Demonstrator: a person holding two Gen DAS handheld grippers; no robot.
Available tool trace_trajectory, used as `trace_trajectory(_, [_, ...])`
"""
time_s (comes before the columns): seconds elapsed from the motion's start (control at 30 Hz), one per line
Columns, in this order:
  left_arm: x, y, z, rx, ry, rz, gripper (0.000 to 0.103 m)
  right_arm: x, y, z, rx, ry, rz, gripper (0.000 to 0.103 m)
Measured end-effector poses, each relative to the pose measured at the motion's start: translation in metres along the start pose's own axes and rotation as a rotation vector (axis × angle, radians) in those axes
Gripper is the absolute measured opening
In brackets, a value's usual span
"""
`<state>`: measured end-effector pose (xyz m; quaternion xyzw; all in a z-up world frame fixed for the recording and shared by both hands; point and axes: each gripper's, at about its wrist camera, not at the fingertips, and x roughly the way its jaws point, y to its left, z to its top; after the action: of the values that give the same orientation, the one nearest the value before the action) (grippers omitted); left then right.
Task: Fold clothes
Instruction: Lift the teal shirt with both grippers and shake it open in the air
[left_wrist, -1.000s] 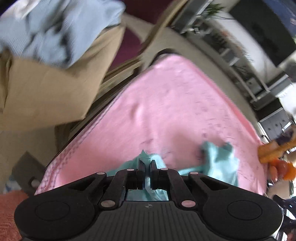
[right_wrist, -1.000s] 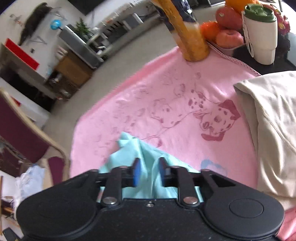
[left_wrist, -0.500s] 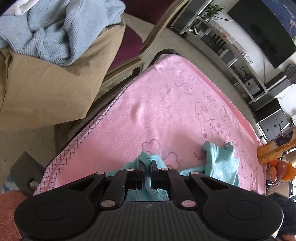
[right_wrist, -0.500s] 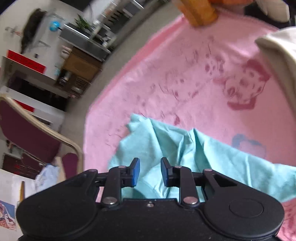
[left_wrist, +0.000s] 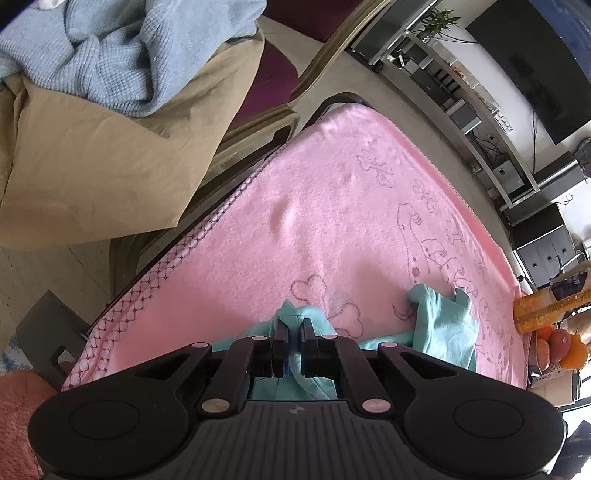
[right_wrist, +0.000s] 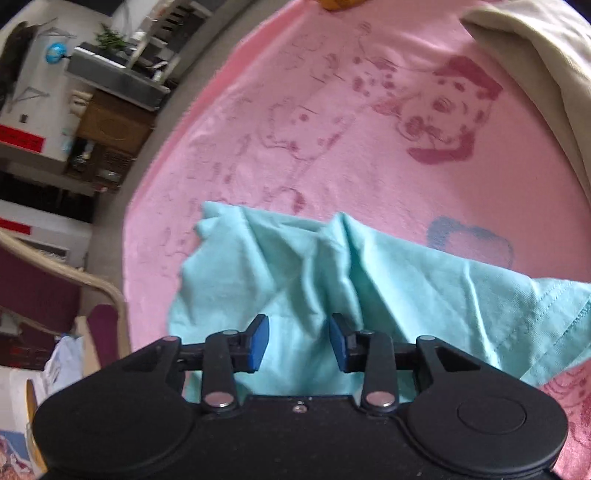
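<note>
1. Landmark: pink towel (left_wrist: 332, 229) printed with spotted dogs, spread over the table. All places below are given relative to it.
2. Task item: teal garment (right_wrist: 332, 273), lying crumpled on the near part of the pink towel, creased and partly bunched. A stitched hem shows at its right end in the right wrist view. Not flat, not folded square.
3. Left gripper (left_wrist: 292, 341): fingers drawn together and clamped on a pinch of the teal garment, a ridge of cloth rising between them at the near edge of the pink towel.
4. Right gripper (right_wrist: 298, 341): fingers standing apart, blue pads (right_wrist: 258, 341) showing, nothing between them. It hangs over the teal garment; contact with the cloth cannot be told.
5. Other cloth: a cream garment (right_wrist: 546, 74) lies at the far right of the pink towel. Off its left edge, a blue knit (left_wrist: 122, 55) sits on tan fabric (left_wrist: 110, 166).
6. Stage, as a judgement: one end held, the other free. Fits either spreading the garment for a fold or carrying an edge over; the frames do not settle which.
7. Doing it well, either way: right fingers should take a hem or corner, a single layer, not a mid-panel bunch. Keep light tension between the two grips so creases pull out. Keep the cloth low over the pink towel so the towel does not drag.
</note>
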<state>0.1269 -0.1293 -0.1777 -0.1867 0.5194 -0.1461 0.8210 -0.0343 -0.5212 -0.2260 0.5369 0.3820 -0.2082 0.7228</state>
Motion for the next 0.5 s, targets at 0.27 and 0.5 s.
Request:
trace_trajectory(0.27, [0.006,0.001,0.000,-0.006,0.014,0.022,0.004,0.017,-0.030,0.003,0.074,-0.055,0.188,0.015])
trace_trajectory(0.5, [-0.003,0.001,0.004,-0.018,-0.015,-0.011,0.004,-0.024,-0.024,0.007,0.123,-0.182,0.278,0.002])
